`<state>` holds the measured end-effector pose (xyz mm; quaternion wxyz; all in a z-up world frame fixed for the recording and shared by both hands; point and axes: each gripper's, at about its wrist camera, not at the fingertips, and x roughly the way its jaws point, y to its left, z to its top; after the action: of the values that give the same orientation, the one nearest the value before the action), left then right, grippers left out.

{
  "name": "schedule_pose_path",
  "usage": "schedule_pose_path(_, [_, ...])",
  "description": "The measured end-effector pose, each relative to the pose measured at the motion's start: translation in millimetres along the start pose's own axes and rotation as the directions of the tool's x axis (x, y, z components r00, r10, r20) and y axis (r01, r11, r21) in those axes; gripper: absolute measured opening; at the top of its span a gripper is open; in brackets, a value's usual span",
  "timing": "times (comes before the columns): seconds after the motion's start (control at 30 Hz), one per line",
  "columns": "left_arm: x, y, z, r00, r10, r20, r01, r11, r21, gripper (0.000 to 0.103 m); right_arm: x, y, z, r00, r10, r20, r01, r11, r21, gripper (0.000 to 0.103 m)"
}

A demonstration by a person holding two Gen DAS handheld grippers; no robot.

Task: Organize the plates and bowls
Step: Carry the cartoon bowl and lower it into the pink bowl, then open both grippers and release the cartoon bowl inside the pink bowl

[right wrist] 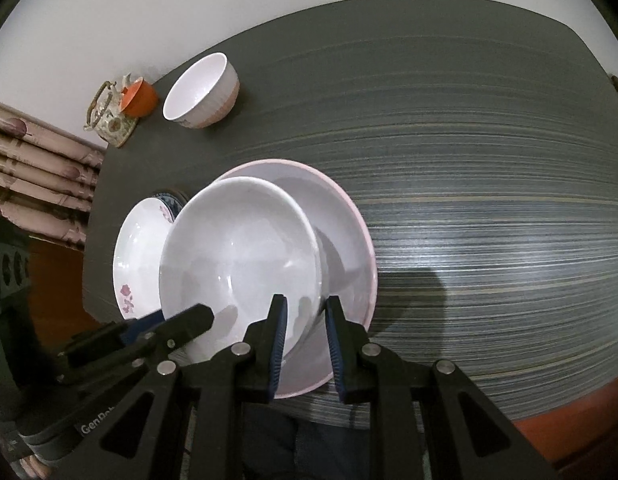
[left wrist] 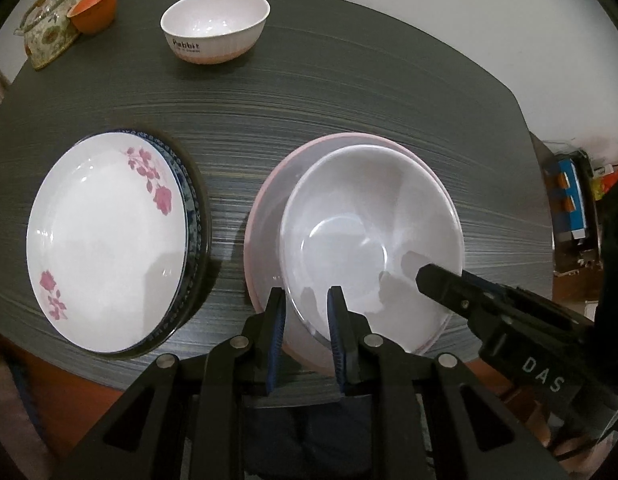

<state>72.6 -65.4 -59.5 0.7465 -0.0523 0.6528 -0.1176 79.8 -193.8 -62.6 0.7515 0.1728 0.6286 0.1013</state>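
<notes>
A white bowl [left wrist: 369, 232] sits tilted inside a wider pink-rimmed bowl [left wrist: 265, 200] near the table's front edge. My left gripper [left wrist: 307, 300] straddles the white bowl's near rim, one finger inside and one outside. My right gripper [right wrist: 305, 312] straddles the same bowl's [right wrist: 241, 256] right rim over the pink-rimmed bowl [right wrist: 349, 216]; it shows in the left wrist view [left wrist: 433, 276]. A white plate with pink flowers [left wrist: 105, 240] lies on a blue-patterned plate [left wrist: 189, 200] at the left. A white "Rabbit" bowl [left wrist: 215, 24] stands at the back.
A floral teapot [left wrist: 49, 24] and an orange cup [left wrist: 95, 8] stand at the table's back left corner. The dark striped table [right wrist: 489, 200] stretches to the right. A wall lies behind it, and clutter [left wrist: 573, 200] sits beyond the right edge.
</notes>
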Motion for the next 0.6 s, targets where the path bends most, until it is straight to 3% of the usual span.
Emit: schedule_pose_path(0.6, [7.4, -14.6, 6.6, 0.999, 0.038, -0.009, -0.038, 0.999, 0.031, 0.020, 10.5, 14.0, 3.5, 0.996, -0.088, 0.017, 0.089, 0.994, -0.064, 0.023])
